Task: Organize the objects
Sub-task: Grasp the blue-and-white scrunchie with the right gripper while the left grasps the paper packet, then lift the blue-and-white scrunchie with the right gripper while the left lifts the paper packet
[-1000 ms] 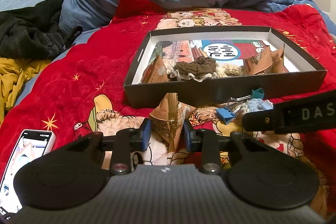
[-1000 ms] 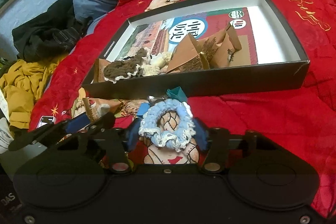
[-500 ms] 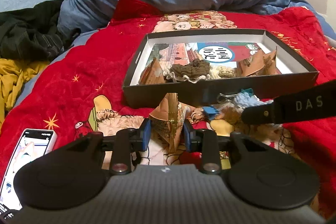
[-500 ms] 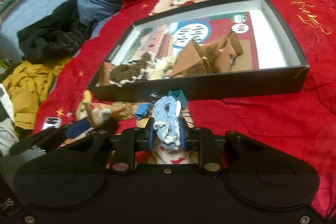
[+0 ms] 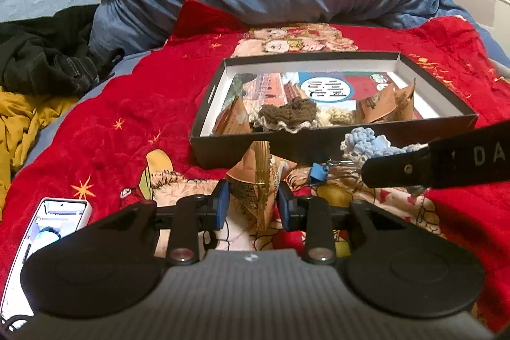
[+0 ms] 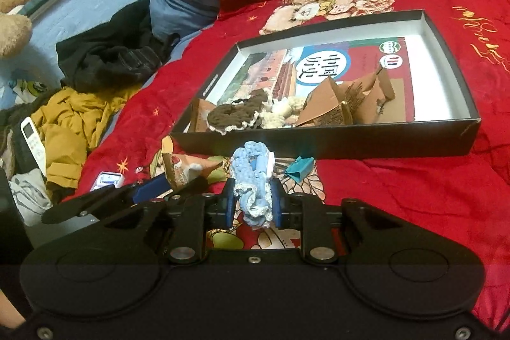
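On the bed, at twelve o'clock from both my grippers, sits the black box (image 6: 334,145). Already inside: a brown scrunchie (image 6: 236,113), a cream knit piece (image 6: 280,112), several brown paper packets (image 6: 347,104). Left outside on the red blanket (image 6: 414,196): blue binder clip (image 5: 318,171), teal binder clip (image 6: 299,169), plus what I carry. Roughly half done, by my reckoning.

My right gripper (image 6: 253,206): jaws narrow, squeezing the blue scrunchie (image 6: 253,177), lifted just short of the box's near wall.

My left gripper (image 5: 251,204): jaws part-open either side of a brown packet (image 5: 258,177) on the blanket at twelve o'clock; pads (image 5: 222,203) near it, contact I cannot tell.
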{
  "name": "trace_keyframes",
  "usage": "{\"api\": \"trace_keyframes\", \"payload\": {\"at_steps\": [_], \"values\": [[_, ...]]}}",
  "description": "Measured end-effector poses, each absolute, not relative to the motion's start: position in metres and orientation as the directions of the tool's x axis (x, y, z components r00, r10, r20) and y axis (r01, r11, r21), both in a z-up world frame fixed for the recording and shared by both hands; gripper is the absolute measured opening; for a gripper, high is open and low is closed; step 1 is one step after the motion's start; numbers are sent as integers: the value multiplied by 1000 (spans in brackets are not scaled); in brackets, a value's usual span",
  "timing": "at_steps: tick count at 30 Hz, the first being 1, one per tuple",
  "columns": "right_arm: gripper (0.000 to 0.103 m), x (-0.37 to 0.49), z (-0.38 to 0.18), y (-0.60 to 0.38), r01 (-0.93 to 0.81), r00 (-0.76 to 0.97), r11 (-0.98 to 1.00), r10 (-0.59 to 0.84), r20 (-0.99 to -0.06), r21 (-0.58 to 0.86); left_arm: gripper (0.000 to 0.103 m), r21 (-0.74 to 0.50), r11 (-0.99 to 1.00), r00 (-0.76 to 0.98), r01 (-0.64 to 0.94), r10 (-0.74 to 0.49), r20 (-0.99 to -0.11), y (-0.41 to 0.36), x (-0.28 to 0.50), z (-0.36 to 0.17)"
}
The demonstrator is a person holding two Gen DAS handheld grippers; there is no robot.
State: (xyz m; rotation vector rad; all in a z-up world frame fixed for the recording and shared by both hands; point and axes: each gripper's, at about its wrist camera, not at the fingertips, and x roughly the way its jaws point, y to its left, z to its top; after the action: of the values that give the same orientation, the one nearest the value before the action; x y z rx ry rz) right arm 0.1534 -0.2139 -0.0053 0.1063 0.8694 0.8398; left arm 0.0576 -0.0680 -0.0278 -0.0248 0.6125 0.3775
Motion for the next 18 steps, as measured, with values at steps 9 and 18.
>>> {"api": "trace_keyframes", "payload": {"at_steps": [9,18], "values": [[22,157,5,-217,-589,359,667,722,-591,457,36,113,936,797,-333,343,-498,-75,48,-18],[22,156,19,-219,-589,377,647,750,-544,484,36,115,938,823,-327,342,-454,-75,43,-9]]}}
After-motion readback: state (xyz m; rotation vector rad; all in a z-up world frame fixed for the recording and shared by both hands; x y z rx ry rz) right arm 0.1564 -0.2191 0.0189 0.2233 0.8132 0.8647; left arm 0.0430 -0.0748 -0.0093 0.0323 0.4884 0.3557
